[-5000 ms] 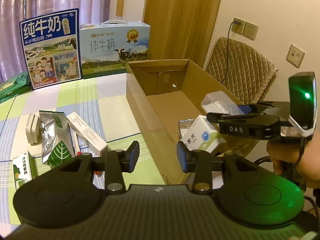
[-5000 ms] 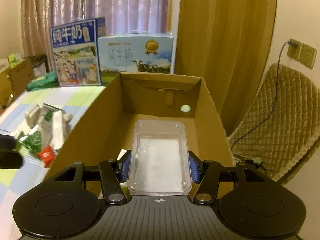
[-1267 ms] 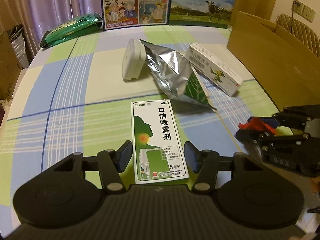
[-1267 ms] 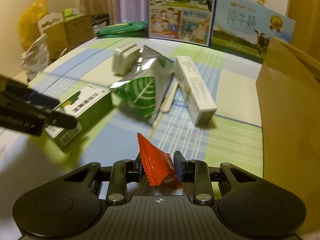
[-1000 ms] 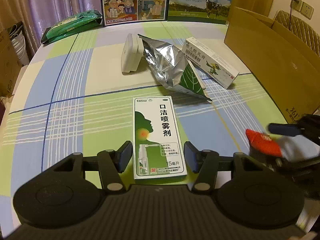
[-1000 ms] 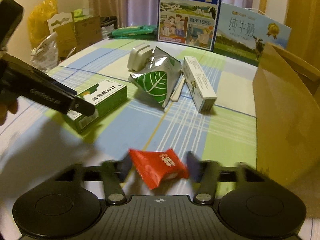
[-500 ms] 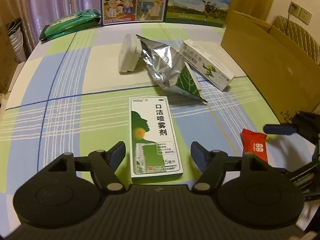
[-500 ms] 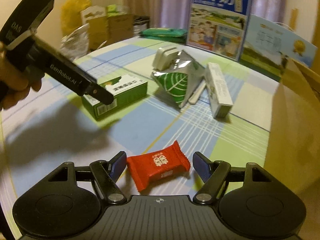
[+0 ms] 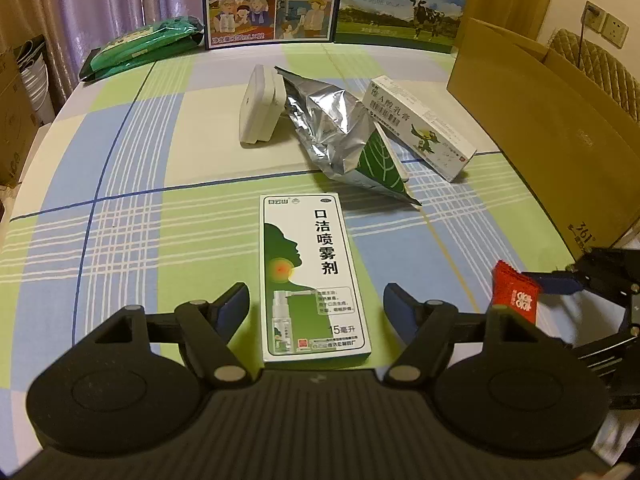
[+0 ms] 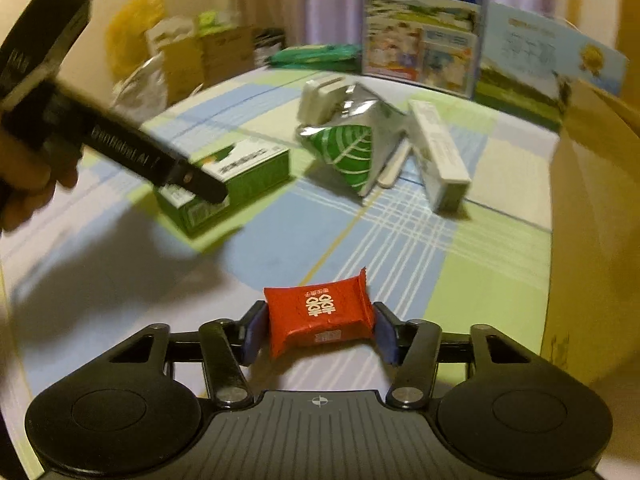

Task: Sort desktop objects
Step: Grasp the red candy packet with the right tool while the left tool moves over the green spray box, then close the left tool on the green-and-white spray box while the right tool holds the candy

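A red candy packet point(image 10: 320, 312) lies on the checked tablecloth point(image 10: 400, 240) near the front edge, and my right gripper point(image 10: 320, 332) is shut on it, one pad against each end. In the left wrist view the same packet point(image 9: 516, 296) shows at the right, next to the right gripper's blue pad. My left gripper point(image 9: 316, 304) stands open, a finger on either side of the near end of a green-and-white spray box point(image 9: 312, 264) that lies flat. Neither finger touches the box.
Behind the spray box lie a silver foil pouch point(image 9: 336, 136), a white case point(image 9: 260, 108) and a long white ointment box point(image 9: 420, 128). An open cardboard box point(image 9: 540, 120) stands on the right. Two milk cartons point(image 9: 272, 0) and a green pack point(image 9: 144, 44) line the back.
The right gripper let the red packet drop flat onto the cloth, opened wide, and has now shut on its ends. The left gripper opened wider around the spray box.
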{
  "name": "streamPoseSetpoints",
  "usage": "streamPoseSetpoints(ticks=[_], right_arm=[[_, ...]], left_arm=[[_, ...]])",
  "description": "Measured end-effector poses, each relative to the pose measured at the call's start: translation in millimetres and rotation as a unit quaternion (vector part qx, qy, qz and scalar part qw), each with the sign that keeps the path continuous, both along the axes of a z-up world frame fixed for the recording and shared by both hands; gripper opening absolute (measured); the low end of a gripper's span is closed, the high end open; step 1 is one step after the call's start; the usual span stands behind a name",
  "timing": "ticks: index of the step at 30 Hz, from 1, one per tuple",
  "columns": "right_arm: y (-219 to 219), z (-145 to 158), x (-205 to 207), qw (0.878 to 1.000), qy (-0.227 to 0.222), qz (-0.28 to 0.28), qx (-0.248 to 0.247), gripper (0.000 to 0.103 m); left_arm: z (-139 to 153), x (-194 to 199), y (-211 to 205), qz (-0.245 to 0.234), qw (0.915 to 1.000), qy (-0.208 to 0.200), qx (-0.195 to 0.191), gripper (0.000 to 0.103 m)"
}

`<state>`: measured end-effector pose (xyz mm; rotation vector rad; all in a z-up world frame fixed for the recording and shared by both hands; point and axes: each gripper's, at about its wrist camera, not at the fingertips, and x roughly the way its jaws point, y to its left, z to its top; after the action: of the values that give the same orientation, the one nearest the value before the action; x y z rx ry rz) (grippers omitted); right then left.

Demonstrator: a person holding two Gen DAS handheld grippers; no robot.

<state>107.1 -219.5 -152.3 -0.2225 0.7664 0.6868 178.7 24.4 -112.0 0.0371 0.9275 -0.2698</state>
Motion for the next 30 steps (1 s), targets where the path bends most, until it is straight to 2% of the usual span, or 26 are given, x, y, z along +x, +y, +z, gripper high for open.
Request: streamPoseSetpoints(ticks=[5,18,23,24,25,27,30], right_arm=[[-7.6,5.1,-2.1,0.998,0.017,-0.056,0.027,0.044],[-8.3,9.9,-16.3,0.996,0.002,-0.081,0.03,0.043],[-8.3,8.8,-16.9,0.996,-0.002,-0.086,0.026,0.043],[-8.9,8.9,-16.9,0.996,-0.003,-0.088,0.027,0.043],[-9.5,9.0,-16.6,0.995,-0.003,-0.091,0.028,0.043],[-10.3,8.9,-16.0,0.995,-0.003,-0.094,0.03,0.043],[-9.6,8.6,-15.3,0.995,-0.002,-0.095,0.031,0.043]], left_arm=[[-1.3,1.2,1.0,0.002,1.0,0.001,0.001,0.07],[-4.5,10.0,-5.4,0.004,0.9998,-0.01,0.015,0.069],[-8.3,21.0,-12.8,-0.001,0.9997,-0.012,0.022,0.064],[-9.4,22.5,-13.7,-0.001,0.9996,-0.011,0.026,0.062],[-10.4,23.5,-14.6,-0.001,0.9994,-0.01,0.032,0.055],[-11.5,23.5,-15.9,-0.002,0.9991,-0.009,0.04,0.051],[-12.7,23.2,-14.7,-0.003,0.9992,-0.006,0.041,0.051]])
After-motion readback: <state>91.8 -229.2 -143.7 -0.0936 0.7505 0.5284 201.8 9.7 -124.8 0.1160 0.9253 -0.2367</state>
